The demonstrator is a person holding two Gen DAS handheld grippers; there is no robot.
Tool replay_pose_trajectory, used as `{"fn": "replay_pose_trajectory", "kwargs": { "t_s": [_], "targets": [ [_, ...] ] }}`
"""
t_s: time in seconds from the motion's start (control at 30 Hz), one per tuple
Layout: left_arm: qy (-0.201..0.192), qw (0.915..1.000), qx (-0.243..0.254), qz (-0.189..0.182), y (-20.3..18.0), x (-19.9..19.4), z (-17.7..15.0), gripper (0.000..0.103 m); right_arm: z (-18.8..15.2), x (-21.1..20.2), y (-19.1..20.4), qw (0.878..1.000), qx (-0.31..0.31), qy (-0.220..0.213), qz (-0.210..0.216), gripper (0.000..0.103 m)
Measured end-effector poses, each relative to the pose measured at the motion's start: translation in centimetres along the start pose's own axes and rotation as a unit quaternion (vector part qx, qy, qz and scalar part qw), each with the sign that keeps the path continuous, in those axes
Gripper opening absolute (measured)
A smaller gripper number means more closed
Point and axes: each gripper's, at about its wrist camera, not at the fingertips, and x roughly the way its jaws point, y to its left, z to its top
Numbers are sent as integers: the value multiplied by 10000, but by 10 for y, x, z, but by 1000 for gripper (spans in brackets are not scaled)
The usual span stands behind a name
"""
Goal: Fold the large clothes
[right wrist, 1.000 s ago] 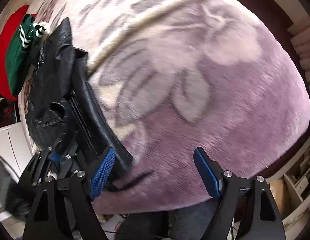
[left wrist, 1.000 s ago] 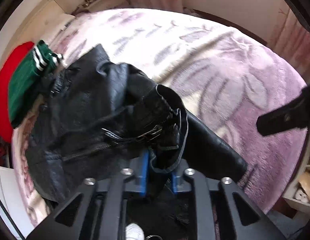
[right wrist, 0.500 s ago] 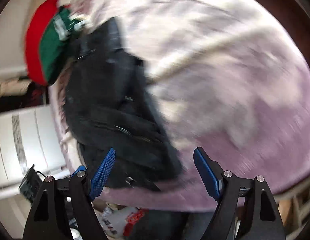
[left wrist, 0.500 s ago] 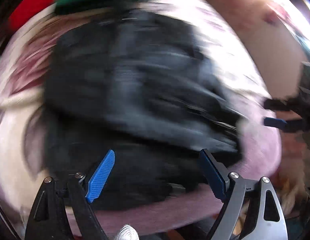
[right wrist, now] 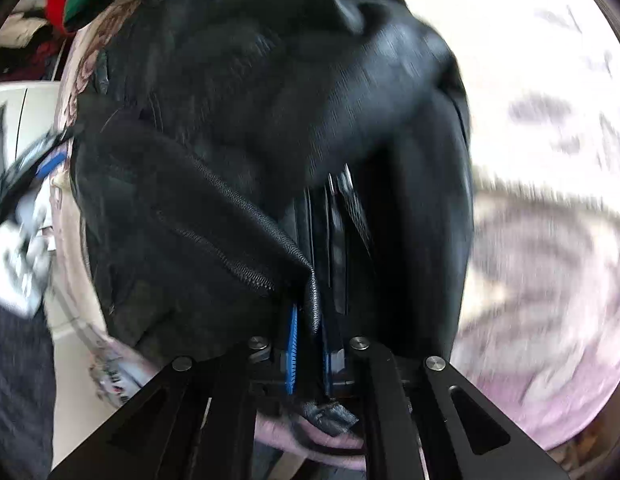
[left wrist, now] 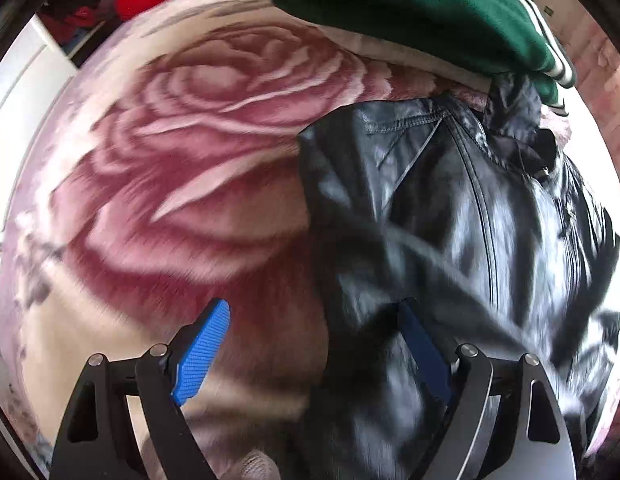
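Right grip on zipper edge only; risk of slip and lopsided fold

Black leather jacket (left wrist: 450,240) heaped on the floral bed blanket (left wrist: 190,160), ahead of both pairs of fingers; right gripper (right wrist: 310,344) closing, fingers (right wrist: 292,344) nearly together on a thin zippered hem, bulk draped beyond the tips; left gripper (left wrist: 310,352) spread wide, holding nothing, jacket edge beside its right finger; smooth leather likely to slide out under pull; heavy bulk likely to drag and bunch; green garment (left wrist: 410,4) just beyond, liable to snag.
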Motion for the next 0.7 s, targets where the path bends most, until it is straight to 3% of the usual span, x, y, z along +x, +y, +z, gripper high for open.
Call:
{"fn": "replay_pose_trajectory", "kwargs": {
  "t_s": [0.2, 0.33, 0.4, 0.5, 0.63, 0.7],
  "targets": [
    [352, 9990, 39, -261, 5, 40, 22, 96, -14, 14, -8, 9979, 466, 227, -398, 11],
    [24, 9998, 120, -159, 13, 6, 18, 96, -2, 6, -22, 9919, 1179, 344, -336, 26],
    [-220, 9997, 121, 1, 18, -18, 10, 96, -8, -26, -27, 9887, 1426, -179, -415, 35],
    [-356, 9990, 162, 198, 19, -41, -11, 96, -19, -57, -24, 9861, 1490, -663, -311, 35],
    [-123, 9992, 203, 331, 16, -15, -24, 96, -24, -37, -3, 9937, 1047, -262, 304, 35],
    [-17, 9995, 100, 292, 14, 8, -25, 98, -23, -16, 6, 9962, 863, -100, 113, 35]
  ]
}}
